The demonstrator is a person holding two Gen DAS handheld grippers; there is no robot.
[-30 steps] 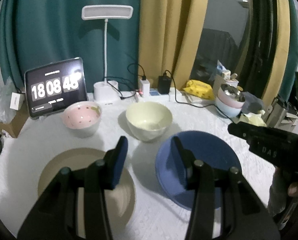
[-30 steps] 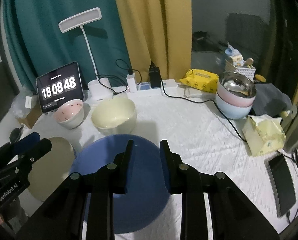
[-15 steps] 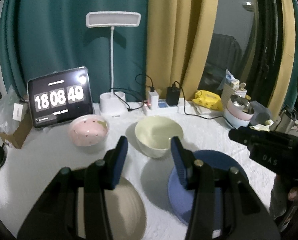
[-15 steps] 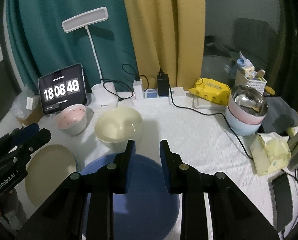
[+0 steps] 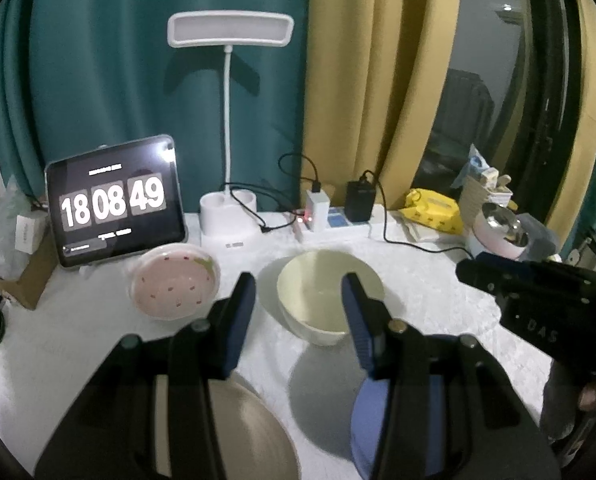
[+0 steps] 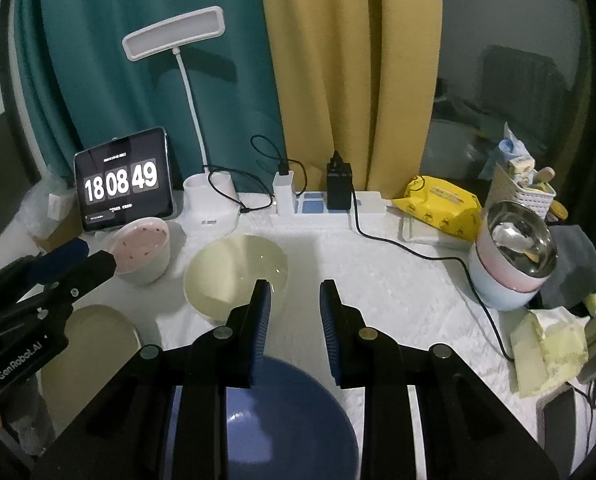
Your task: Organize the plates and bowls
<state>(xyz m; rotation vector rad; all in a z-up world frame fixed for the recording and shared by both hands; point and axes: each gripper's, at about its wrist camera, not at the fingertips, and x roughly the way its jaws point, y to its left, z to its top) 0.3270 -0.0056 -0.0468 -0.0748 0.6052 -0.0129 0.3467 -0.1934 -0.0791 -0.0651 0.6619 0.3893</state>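
a clock tablet (image 6: 123, 179), lamp base (image 6: 209, 198) and power strip (image 6: 326, 204) line the table's 12 o'clock edge. cream bowl (image 6: 235, 276) sits mid-table, looking empty; pink bowl (image 6: 141, 254) at its 9 o'clock. beige plate (image 6: 93, 344) and blue plate (image 6: 289, 416) lie nearest. left gripper (image 5: 298, 316) gapes wide, right gripper (image 6: 293, 320) narrower, both holding nothing.

We've got a table (image 6: 398, 280) under a white textured cloth. Sitting on it: pink dotted bowl (image 6: 141, 254), cream bowl (image 6: 235, 276), beige plate (image 6: 91, 356), blue plate (image 6: 289, 420), a clock tablet (image 6: 123, 180), lamp base (image 6: 209, 198), power strip (image 6: 326, 204), yellow pouch (image 6: 442, 204), and stacked bowls (image 6: 512, 264) on the right.
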